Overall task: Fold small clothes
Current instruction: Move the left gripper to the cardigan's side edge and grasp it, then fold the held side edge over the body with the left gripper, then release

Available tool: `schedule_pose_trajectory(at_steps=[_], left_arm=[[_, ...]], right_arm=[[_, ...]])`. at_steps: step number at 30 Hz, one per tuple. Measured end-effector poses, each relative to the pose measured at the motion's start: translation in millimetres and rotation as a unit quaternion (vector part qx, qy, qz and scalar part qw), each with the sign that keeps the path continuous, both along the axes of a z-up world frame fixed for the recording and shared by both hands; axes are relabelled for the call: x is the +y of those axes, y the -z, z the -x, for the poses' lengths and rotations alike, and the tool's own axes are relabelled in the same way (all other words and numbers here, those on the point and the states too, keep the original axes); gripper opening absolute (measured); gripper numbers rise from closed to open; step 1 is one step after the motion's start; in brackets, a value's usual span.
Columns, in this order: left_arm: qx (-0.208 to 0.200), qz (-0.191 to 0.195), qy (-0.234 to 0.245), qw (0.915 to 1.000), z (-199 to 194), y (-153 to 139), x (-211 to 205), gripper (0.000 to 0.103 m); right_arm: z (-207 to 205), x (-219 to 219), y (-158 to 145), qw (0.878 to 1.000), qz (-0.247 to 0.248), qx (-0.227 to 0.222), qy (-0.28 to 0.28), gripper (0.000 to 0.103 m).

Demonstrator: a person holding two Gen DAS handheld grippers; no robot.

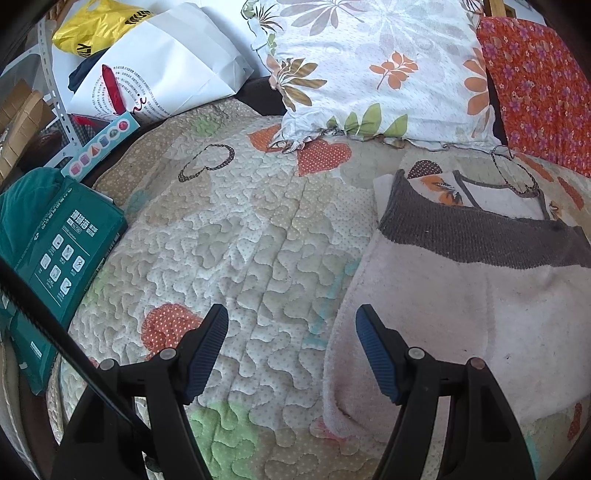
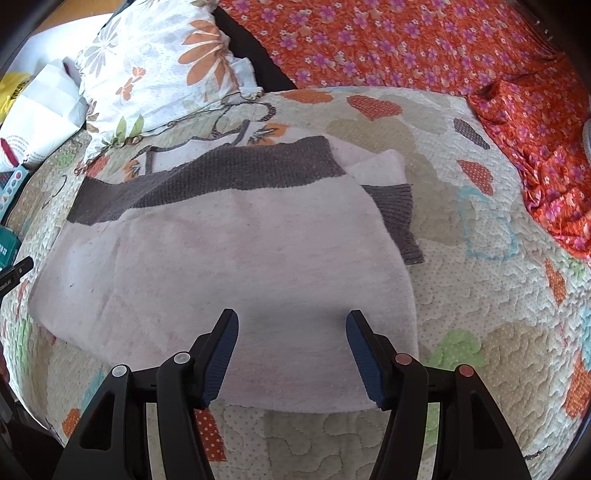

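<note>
Both my left gripper (image 1: pixel 291 354) and right gripper (image 2: pixel 291 356) stand wide, empty. The pink sweater (image 2: pixel 236 266) lies part-folded; I judge the next move is gripping its near hem.

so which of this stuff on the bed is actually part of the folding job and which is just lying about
Part of the job:
- pale pink garment with grey band, spread flat on the quilt
- left gripper, open
- right gripper, open, over the garment's near edge

Just lying about:
- floral pillow
- orange flowered cloth
- green box
- white paper bag
- yellow plastic bag
</note>
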State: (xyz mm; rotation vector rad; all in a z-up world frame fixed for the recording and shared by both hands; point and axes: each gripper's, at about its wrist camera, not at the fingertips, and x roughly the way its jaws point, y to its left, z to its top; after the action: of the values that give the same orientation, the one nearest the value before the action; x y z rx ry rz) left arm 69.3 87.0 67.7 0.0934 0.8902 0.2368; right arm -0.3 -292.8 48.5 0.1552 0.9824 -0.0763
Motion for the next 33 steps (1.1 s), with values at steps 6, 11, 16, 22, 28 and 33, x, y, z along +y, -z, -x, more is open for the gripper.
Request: schedule_pose_trajectory(at_steps=[6, 11, 16, 22, 28, 33], left_arm=[[0.006, 0.005, 0.002, 1.0000, -2, 3, 1, 0.071], [0.034, 0.073, 0.001, 0.9968, -9, 14, 11, 0.072], [0.082, 0.229, -0.005, 0.9701, -17, 40, 29, 0.072], [0.084, 0.314, 0.015, 0.9456, -13, 49, 25, 0.081], [0.089, 0.257, 0.080, 0.9590, -10, 47, -15, 0.024], [0.072, 0.276, 0.090, 0.9542, -6, 32, -26, 0.011]], right_arm=[[0, 11, 0, 1.000, 0.015, -0.004, -0.016, 0.066], [0, 13, 2, 1.000, 0.015, 0.000, -0.019, 0.066], [1, 12, 3, 1.000, 0.014, 0.003, -0.018, 0.066], [1, 11, 3, 1.000, 0.011, 0.003, -0.019, 0.066], [2, 13, 2, 1.000, 0.018, 0.000, -0.016, 0.066], [4, 11, -4, 0.999, 0.038, -0.013, -0.009, 0.066]])
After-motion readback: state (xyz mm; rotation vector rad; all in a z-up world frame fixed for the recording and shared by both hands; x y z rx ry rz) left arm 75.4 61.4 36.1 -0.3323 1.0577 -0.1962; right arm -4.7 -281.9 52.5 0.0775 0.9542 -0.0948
